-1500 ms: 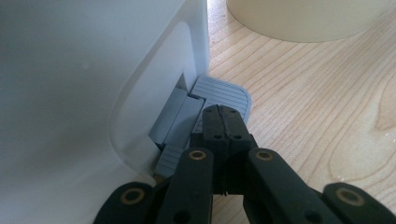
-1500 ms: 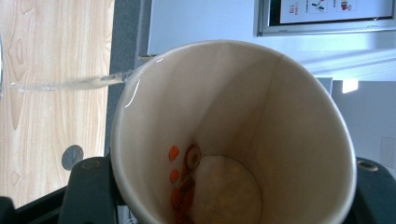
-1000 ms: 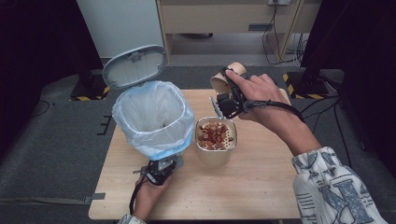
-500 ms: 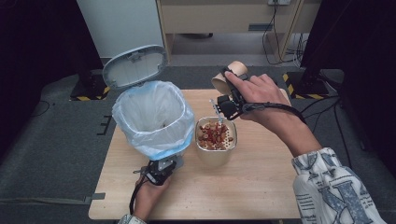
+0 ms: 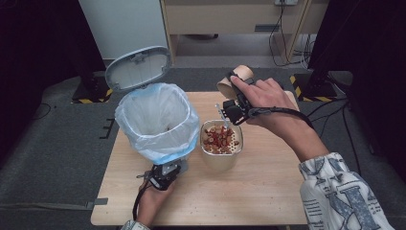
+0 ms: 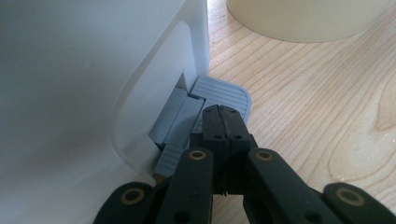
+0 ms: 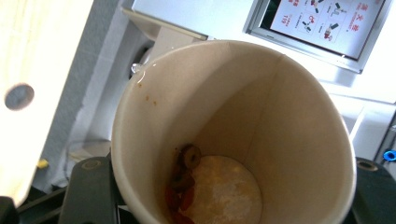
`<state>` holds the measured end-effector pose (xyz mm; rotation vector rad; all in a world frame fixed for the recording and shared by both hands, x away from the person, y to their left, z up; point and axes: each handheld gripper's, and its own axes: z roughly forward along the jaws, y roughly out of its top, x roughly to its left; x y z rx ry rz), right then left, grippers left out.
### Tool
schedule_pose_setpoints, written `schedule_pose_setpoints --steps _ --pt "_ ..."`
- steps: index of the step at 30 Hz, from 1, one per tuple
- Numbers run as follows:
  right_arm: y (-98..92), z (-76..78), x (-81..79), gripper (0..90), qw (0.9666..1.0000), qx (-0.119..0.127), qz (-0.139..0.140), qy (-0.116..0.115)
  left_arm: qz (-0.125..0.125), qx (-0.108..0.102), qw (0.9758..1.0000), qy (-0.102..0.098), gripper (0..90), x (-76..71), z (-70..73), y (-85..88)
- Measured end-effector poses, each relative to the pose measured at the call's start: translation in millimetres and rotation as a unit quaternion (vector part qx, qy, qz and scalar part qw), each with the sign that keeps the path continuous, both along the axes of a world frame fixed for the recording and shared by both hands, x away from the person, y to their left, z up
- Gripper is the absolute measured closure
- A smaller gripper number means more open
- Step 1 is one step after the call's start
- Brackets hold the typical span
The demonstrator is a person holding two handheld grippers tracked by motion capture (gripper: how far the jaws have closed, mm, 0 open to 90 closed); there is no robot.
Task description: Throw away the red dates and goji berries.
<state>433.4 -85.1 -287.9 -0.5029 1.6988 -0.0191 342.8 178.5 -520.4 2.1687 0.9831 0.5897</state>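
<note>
- Nothing has shifted since the earlier frames: both your hands sit where they were, the cup at the same tilt, the bin lid up as before.
- Your left gripper [image 5: 165, 173] is at the near foot of the bin [image 5: 158, 120], jaws shut together with nothing between them.
- In the left gripper view those closed jaw tips rest on the grey ribbed pedal [image 6: 219, 95] at the bin's base; pedal sticks out over the wooden table [image 5: 268, 191].
- Bin lid [image 5: 139, 67] stands open, tipped back toward the far side; blue-white liner bag [image 5: 143, 139] folded over the rim.
- Your right gripper [image 5: 234, 108] is clamped on a paper cup [image 5: 239, 79], raised above the table's far edge, cup tilted with its bottom pointing up and away from you.
- In the right gripper view you look straight into the paper cup: a few red and brown bits [image 7: 184, 179] cling to the wall near the bottom, rest of the inside mostly bare, small stains near the rim.
- Strainer bowl [image 5: 221, 143] stands on the table just beside the bin, to its right, just below and in front of the cup's mouth.
- Strainer bowl holds a pile of red-brown scraps [image 5: 218, 138].
- Clear liquid or plastic strip between cup and bowl: too blurred to tell.
</note>
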Motion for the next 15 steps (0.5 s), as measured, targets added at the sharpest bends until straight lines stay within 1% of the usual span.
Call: schedule_pose_setpoints --steps 1,3,4,5,8,9,10,12,14,15 --pt "-0.2 0.0 0.0 34.4 0.9999 0.009 -0.005 0.01 0.0 0.0 1.0 0.0 89.6 0.0 0.0 0.0" --pt "-0.9 -1.2 1.0 34.3 0.9994 0.025 -0.008 0.022 0.0 0.0 1.0 0.0 89.6 0.0 0.0 0.1" --pt "-1.2 -2.5 2.1 34.2 0.9989 0.035 -0.006 0.032 0.0 0.0 1.0 -0.001 89.6 0.1 -0.1 0.1" --pt "-1.6 -4.1 2.7 34.2 0.9984 0.043 -0.006 0.036 0.001 -0.002 1.0 -0.001 89.6 -0.1 -0.3 -0.2" --pt "-2.4 -9.3 6.1 34.0 0.9968 0.06 -0.006 0.053 0.0 0.0 1.0 -0.001 89.6 -0.1 -0.1 0.0" --pt "-2.8 -11.5 7.5 34.0 0.9963 0.064 -0.007 0.057 0.001 -0.002 1.0 -0.001 89.6 -0.1 -0.3 -0.3" --pt "-3.6 -14.3 9.1 34.0 0.995 0.074 -0.008 0.066 0.001 -0.001 1.0 0.0 89.6 -0.2 -0.1 -0.2" --pt "-4.4 -17.3 11.0 34.0 0.9937 0.083 -0.009 0.075 0.0 -0.001 1.0 -0.001 89.6 -0.1 -0.2 0.1" --pt "-5.7 -19.8 13.5 34.0 0.9904 0.103 -0.008 0.092 0.001 -0.002 1.0 -0.002 89.6 -0.2 -0.3 0.0" --pt "-6.4 -20.6 14.1 34.0 0.9891 0.11 -0.01 0.097 0.001 -0.004 1.0 -0.003 89.6 0.0 -0.7 -0.2"
